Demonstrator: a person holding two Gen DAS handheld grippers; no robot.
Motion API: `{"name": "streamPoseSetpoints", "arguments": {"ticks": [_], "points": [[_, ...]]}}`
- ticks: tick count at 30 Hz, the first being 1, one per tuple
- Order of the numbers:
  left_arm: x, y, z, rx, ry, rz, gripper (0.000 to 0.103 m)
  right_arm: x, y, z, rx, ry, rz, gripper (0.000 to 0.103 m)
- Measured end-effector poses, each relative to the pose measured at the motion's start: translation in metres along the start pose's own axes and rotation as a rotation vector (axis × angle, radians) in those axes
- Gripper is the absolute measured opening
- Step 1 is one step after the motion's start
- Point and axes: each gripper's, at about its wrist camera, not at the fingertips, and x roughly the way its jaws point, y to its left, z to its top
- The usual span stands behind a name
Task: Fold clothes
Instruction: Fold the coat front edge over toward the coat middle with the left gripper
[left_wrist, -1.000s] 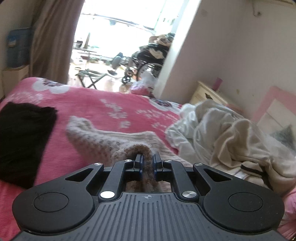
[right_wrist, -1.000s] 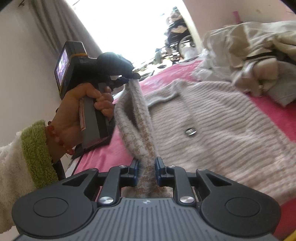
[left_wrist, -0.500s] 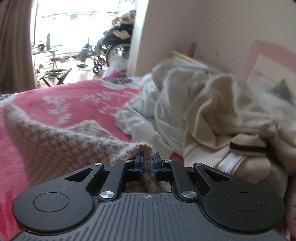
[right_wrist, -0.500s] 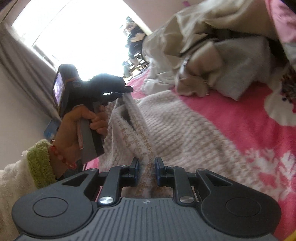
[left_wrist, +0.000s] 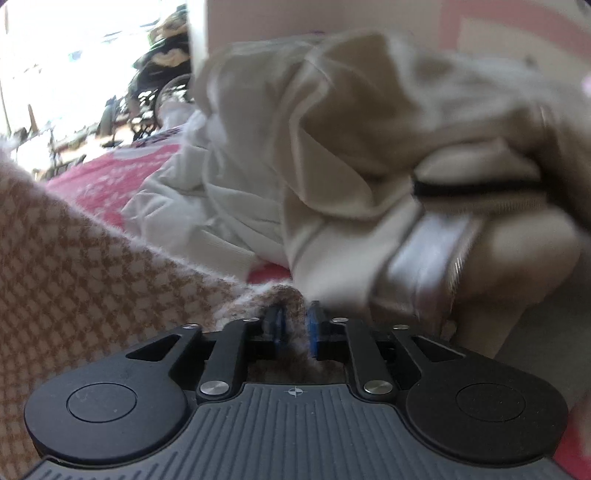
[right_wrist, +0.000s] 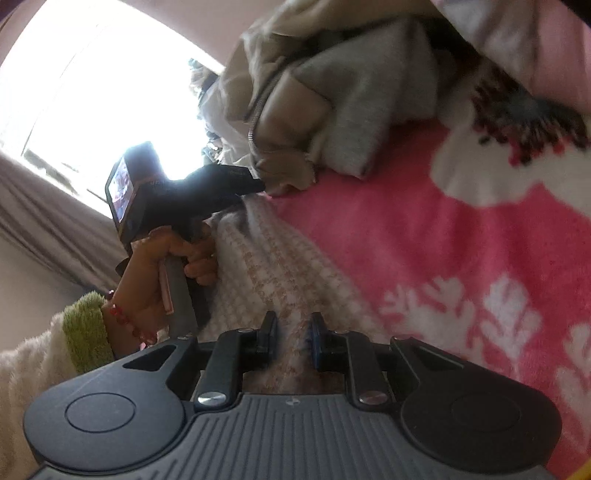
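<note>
— Looking along the right gripper (right_wrist: 291, 334), what sits nearest?
— The fuzzy beige-and-white houndstooth knit sweater (right_wrist: 273, 273), pinched in its narrow jaws on the pink floral blanket (right_wrist: 424, 258).
— And its long axis?
— The folded edge runs away to the left gripper (left_wrist: 294, 326), whose jaws have just been opening, knit loose between them.
— Beyond that?
— A heap of cream and grey clothes (right_wrist: 332, 99).
</note>
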Motion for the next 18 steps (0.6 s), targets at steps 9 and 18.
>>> {"name": "streamPoseSetpoints", "arguments": {"ticks": [9,18], "points": [[-0.096,0.032,0.004,0.024,-0.063,-0.224,0.031,-0.009,-0.006,0.0,0.045,-0.013,-0.013,0.014],[-0.07,-0.003,-0.067,0.199,-0.018,-0.164,0.031,-0.058,0.007,0.015,-0.027,-0.131,-0.201,0.011]]}}
